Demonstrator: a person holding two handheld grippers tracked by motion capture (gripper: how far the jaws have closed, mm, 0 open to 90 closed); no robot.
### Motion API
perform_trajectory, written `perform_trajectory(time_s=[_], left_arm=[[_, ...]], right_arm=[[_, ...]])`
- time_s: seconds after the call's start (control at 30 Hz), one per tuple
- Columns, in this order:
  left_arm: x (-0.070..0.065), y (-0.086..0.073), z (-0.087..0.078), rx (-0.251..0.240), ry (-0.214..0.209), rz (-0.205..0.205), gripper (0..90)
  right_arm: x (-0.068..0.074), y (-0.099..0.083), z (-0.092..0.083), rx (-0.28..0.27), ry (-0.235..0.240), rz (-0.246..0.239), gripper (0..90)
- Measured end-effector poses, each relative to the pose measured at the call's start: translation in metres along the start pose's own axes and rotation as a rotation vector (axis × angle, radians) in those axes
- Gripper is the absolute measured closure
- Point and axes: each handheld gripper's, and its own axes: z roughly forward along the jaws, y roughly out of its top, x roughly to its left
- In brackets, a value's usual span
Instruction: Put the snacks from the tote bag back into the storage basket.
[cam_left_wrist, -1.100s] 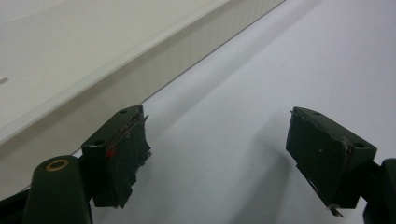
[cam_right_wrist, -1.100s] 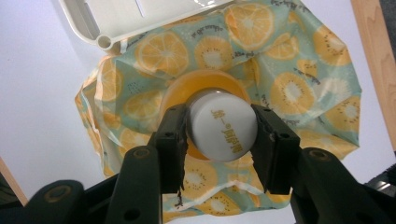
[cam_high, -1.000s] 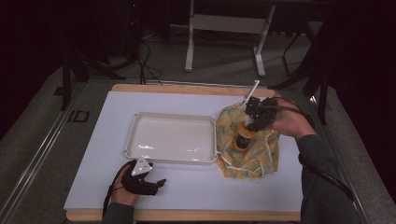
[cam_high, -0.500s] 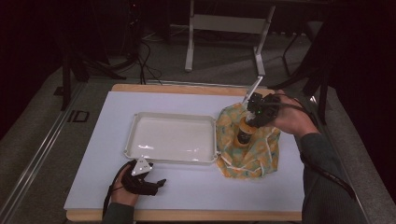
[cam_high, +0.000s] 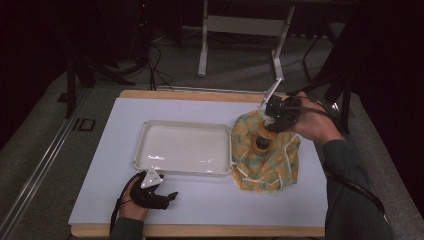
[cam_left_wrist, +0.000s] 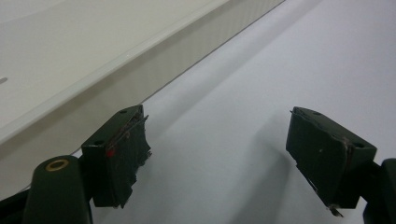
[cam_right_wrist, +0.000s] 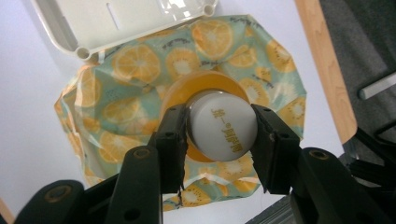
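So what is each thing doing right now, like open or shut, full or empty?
Right gripper: shut on the bottle's white cap.
Bottle: upright, held over the bag.
Fruit-print bag: crumpled, lying on the table beside the tray.
White tray: empty, flat on the table.
Left gripper: open, holding nothing.

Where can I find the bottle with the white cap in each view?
High view: the bottle is right of centre, above the fruit-print bag, under the right gripper.
Left gripper view: I cannot find it here; the left gripper faces bare table beside the tray.
Right gripper view: at the centre, cap clamped between the jaws.
Shared landmark: the white tray, whose corner touches the bag.
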Motion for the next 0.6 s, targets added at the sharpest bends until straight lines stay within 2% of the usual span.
perform_trajectory(time_s=[0.33, 0.6], left_arm=[[0.000, 0.000, 0.000, 0.001, -0.002, 0.001, 20.6], [0.000, 0.000, 0.000, 0.000, 0.000, 0.002, 20.6]], right_arm=[[-0.001, 0.004, -0.006, -0.027, -0.030, 0.005, 58.6], [0.000, 0.011, -0.007, -0.047, -0.036, 0.001, 58.6]])
